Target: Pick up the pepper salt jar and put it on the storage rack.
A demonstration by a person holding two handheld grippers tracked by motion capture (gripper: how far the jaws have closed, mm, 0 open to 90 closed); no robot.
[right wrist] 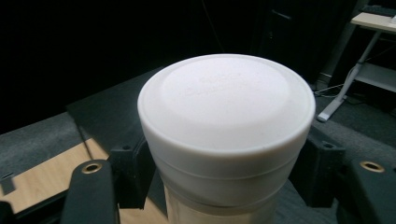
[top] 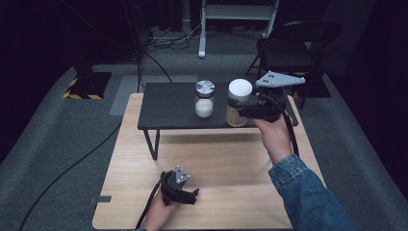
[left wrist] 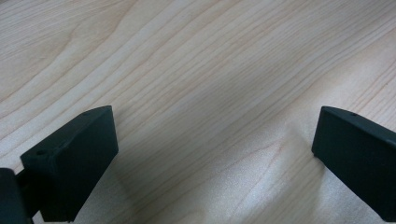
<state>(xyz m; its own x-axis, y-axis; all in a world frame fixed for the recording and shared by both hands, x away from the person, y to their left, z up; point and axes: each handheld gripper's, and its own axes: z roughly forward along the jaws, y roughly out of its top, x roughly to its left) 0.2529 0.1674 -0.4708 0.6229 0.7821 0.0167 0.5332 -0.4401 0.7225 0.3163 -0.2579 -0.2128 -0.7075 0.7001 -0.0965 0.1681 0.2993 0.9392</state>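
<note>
- Two jars on show: white-lidded jar (top: 238,103) pinched just below its lid by the right gripper (top: 246,107), held at the right end of the black shelf (top: 168,108); cannot tell whether its base touches the shelf top or hangs just above it.
- Silver-lidded jar (top: 204,98) upright on the same shelf, just left of the held one, apart from it.
- Left gripper (top: 185,192) resting low at the near side of the wooden table (top: 226,168), jaws spread wide over bare wood, nothing between them.
- Likely step: carrying or placing the gripped jar. Best done by keeping it upright, with the pinch steady under the lid's rim.
- Worth watching: the gap to the neighbouring jar on the left, so neither gets knocked.
- If setting down, lower until the base sits flat and well in from the shelf's right edge before easing the jaws apart.
</note>
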